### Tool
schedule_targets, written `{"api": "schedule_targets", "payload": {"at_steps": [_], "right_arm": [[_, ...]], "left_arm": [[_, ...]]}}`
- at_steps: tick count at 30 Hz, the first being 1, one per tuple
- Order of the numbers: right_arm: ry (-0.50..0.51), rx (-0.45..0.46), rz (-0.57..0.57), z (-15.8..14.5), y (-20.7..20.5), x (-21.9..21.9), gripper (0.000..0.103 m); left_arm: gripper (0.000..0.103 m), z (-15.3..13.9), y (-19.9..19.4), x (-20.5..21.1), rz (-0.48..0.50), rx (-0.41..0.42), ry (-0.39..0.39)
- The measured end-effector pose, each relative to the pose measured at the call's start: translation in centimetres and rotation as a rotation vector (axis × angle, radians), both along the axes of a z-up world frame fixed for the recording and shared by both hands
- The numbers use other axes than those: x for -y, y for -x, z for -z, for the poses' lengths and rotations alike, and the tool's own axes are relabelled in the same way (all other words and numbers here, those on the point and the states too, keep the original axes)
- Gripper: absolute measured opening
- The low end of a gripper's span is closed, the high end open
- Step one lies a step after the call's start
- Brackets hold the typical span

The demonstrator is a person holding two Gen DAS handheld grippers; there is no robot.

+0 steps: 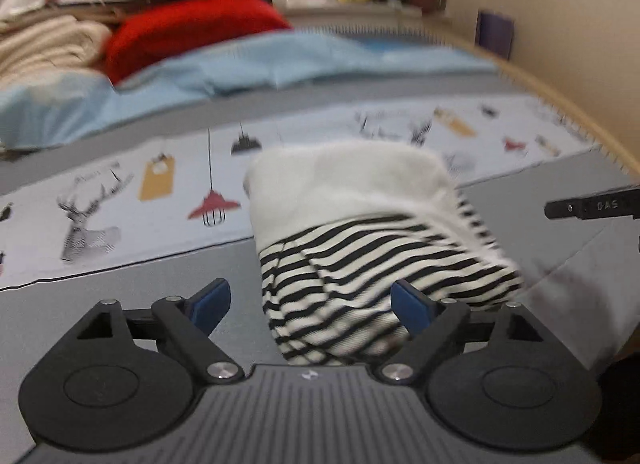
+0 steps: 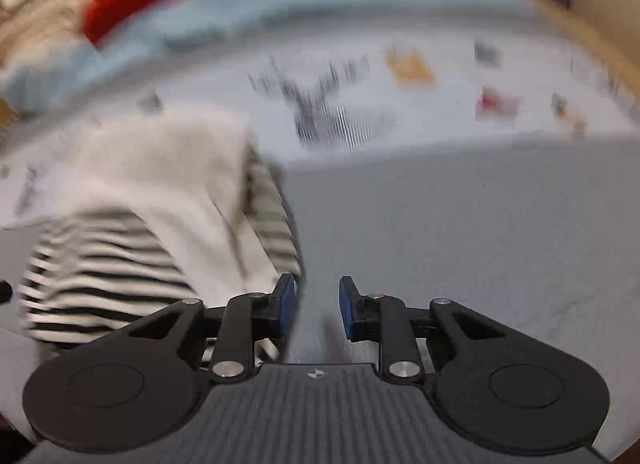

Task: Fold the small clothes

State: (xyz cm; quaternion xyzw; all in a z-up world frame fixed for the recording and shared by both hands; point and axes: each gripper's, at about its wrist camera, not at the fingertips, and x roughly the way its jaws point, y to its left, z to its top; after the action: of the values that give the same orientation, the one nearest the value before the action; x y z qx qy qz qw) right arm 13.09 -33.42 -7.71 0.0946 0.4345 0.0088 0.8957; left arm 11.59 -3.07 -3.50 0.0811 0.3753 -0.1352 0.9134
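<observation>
We keep both tongs, left gripper (image 1: 310,302) and right gripper (image 2: 317,306), spread and empty (nothing pinched), then square the folded black-and-white striped cotton garment (image 1: 360,232).

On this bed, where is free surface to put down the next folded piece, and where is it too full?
Free: the plain grey sheet right of the striped garment, below the printed cloth; also the grey strip left of the garment. Crowded: the far side, where the red cushion, pale folded textiles and rumpled blue cover lie.
</observation>
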Motion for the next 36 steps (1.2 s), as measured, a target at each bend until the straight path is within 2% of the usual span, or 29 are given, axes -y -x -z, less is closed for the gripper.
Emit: {"api": "schedule_targets", "payload": {"at_steps": [1, 3, 6, 9, 10, 15, 17, 22, 30, 36], "right_arm": [[0.012, 0.053, -0.016, -1.4, 1.3, -0.2, 0.044], [0.027, 0.152, -0.053, -4.2, 4.3, -0.9, 0.069], [0.063, 0.244, -0.072, -6.5, 9.1, -1.9, 0.081], [0.105, 0.285, -0.015, -7.2, 12.6, -2.9, 0.082], [0.105, 0.286, 0.002, -7.5, 13.3, -3.2, 0.082], [0.136, 0.308, -0.001, -7.5, 16.0, -6.3, 0.084], [0.123, 0.298, -0.011, -7.2, 16.4, -7.1, 0.084], [0.058, 0.222, -0.014, -6.1, 16.4, -8.4, 0.084], [0.098, 0.211, -0.070, -5.2, 16.3, -9.9, 0.085], [0.077, 0.177, -0.062, -4.7, 15.7, -9.9, 0.085]], "left_arm": [[0.091, -0.7, 1.4, -0.1, -0.008, 0.019, 0.007], [0.092, -1.9, 4.1, 0.2, -0.034, 0.063, 0.019], [0.093, -3.1, 8.4, 0.3, -0.101, 0.140, 0.057], [0.093, -2.9, 11.5, 0.2, -0.148, 0.152, 0.112], [0.096, -2.6, 12.1, 0.2, -0.158, 0.137, 0.110], [0.097, -2.1, 13.0, 0.5, -0.176, 0.130, 0.074], [0.103, -1.7, 12.8, 0.5, -0.187, 0.103, 0.082], [0.103, -0.9, 11.9, 0.2, -0.256, 0.040, 0.125], [0.103, -0.5, 11.5, 0.4, -0.275, 0.028, 0.124], [0.103, -0.1, 11.2, 1.2, -0.257, 0.013, 0.128]]}}
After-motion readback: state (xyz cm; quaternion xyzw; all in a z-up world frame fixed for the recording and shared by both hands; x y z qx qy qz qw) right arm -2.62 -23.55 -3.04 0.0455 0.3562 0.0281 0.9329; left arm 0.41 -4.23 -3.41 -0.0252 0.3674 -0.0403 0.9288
